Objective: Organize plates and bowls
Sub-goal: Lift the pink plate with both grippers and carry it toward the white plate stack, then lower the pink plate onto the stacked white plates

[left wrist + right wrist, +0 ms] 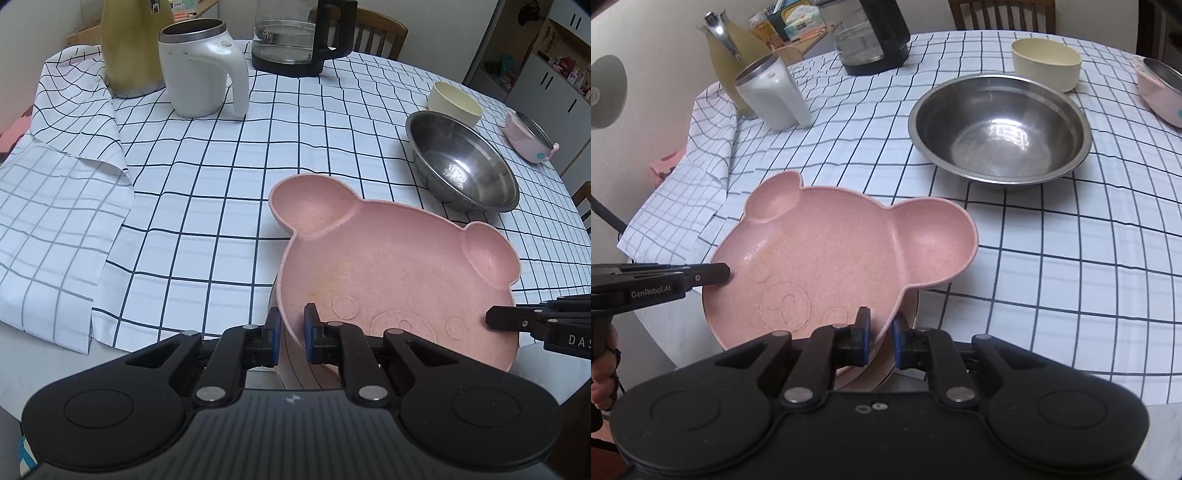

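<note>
A pink bear-shaped plate (391,266) with two ear compartments is held tilted over the table's near edge; it also shows in the right wrist view (827,251). My left gripper (292,334) is shut on its left rim. My right gripper (881,338) is shut on its right rim, and its fingers (509,317) show in the left view. Another plate (871,373) lies under the pink one, mostly hidden. A steel bowl (997,129), a cream bowl (1047,62) and a pink steel-lined bowl (1160,92) stand beyond.
A white mug (203,70), a yellow jug (133,44) and a glass kettle (295,37) stand at the back left of the checked tablecloth (207,206). The cloth is folded and rumpled at the left. A chair (380,33) stands behind the table.
</note>
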{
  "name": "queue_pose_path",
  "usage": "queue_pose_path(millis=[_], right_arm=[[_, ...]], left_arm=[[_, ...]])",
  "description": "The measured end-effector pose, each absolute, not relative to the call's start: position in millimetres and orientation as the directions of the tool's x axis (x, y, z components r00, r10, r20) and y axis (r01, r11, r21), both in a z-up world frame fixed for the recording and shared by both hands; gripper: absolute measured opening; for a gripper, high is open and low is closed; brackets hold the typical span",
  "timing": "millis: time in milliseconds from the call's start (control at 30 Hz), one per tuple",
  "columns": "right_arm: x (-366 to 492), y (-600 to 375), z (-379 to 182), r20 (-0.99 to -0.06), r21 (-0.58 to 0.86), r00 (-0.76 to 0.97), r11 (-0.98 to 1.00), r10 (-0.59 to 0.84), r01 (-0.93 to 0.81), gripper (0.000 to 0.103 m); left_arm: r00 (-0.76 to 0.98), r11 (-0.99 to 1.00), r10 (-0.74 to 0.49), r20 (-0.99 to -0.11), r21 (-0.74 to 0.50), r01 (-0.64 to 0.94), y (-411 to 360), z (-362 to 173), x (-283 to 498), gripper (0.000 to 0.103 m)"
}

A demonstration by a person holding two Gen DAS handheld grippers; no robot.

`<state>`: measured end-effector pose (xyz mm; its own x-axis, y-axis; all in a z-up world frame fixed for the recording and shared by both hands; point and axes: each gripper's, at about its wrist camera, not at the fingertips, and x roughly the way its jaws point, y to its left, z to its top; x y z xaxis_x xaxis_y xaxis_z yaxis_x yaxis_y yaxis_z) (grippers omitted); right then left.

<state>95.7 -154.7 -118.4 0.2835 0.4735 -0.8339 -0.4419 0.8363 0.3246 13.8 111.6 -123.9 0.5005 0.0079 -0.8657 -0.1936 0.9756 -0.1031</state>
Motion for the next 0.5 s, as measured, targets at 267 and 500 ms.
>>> queue_pose_path(millis=[267,500], right_arm=[[95.5,-146.6,-126.0,-0.85,0.298,0.272,0.839,0.451,-0.456,0.014],[90.9,-141.5,-128.4,-0.866,0.252,0.282,0.847,0.414,-0.468,0.015]], left_arm=[[0.478,0.977,-0.004,-0.878,-0.106,-0.186,112.6,-133.4,13.2,0.012],[0.469,0.981,0.002,-0.883,-0.091,-0.174,110.0,-137.1,10.9,0.012]])
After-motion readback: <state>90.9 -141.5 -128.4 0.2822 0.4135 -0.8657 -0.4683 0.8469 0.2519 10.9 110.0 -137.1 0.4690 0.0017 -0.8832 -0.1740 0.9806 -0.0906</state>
